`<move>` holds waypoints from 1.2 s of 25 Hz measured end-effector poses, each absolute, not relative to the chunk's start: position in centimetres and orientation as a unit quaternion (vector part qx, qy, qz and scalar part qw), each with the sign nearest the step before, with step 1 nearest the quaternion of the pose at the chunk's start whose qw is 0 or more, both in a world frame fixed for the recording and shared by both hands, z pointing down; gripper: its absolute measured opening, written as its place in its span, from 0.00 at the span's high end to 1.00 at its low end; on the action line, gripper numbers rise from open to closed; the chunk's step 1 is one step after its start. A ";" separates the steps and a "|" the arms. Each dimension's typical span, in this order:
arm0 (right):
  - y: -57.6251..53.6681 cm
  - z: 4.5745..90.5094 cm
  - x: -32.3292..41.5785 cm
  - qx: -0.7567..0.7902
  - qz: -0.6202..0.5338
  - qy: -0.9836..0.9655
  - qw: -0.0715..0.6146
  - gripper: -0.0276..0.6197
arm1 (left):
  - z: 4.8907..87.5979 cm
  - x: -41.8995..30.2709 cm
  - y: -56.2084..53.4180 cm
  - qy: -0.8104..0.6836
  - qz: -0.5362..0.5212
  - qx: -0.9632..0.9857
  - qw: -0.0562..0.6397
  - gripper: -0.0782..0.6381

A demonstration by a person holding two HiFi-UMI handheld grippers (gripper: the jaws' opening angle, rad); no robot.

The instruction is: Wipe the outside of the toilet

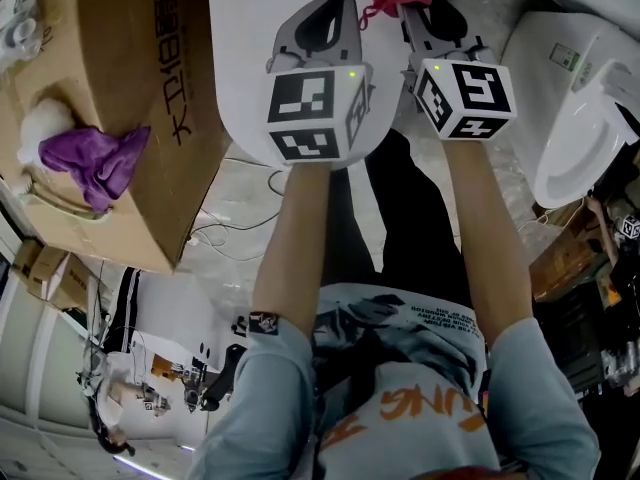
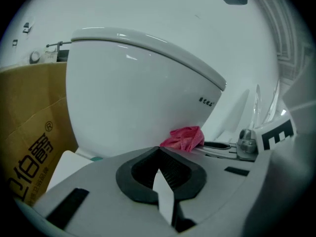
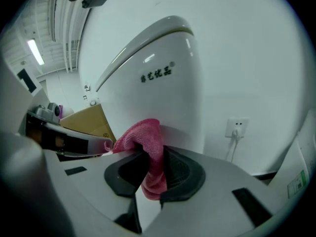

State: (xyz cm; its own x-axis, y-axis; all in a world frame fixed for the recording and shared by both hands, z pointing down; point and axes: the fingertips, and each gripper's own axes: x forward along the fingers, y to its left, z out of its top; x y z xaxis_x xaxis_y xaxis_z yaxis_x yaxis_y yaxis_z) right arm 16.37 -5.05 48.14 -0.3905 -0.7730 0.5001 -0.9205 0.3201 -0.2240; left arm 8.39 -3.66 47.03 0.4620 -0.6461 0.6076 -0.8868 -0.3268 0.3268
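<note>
Against toilet (image 3: 163, 83): R claw (image 3: 154, 158) w/ cloth (image 3: 146, 135)

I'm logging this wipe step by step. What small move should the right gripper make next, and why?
Probably slide the right gripper a short way sideways along the outside of the toilet. Its jaws are shut on the pink cloth, whose bunched end looks pressed against the white wall, so a short stroke would wipe it.

You wear pale blue sleeves (image 1: 268, 393) over a white printed T-shirt (image 1: 405, 368) with orange lettering, and black trousers (image 1: 405, 213). Your left tongs (image 2: 159, 151) and right tongs (image 3: 151, 154) are grey with black ribbed pads (image 2: 140, 172). Each carries a white cube (image 1: 315, 113) of black square markers.
</note>
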 end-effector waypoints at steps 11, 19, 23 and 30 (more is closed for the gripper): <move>-3.1 48.7 21.7 0.570 0.249 -0.766 0.162 0.82 | 46.9 12.2 -2.3 -0.452 0.180 0.813 0.322 0.87; -2.3 47.5 15.1 0.521 0.242 -0.802 0.163 0.82 | 47.7 5.7 -1.9 -0.500 0.174 0.781 0.331 0.87; -2.4 47.7 9.7 0.474 0.241 -0.829 0.174 0.82 | 48.4 1.0 -1.7 -0.535 0.170 0.754 0.340 0.87; -4.3 48.6 -0.2 0.390 0.219 -0.872 0.200 0.82 | 49.8 -6.2 -2.9 -0.574 0.170 0.720 0.350 0.87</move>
State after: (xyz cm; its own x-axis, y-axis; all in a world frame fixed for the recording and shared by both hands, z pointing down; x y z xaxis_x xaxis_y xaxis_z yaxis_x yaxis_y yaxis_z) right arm -0.23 -4.31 48.58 -0.6163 -0.5916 0.5198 -0.7671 0.6005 -0.2260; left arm -6.20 -2.94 49.85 0.2825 -0.7085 0.6467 -0.9462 -0.0950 0.3093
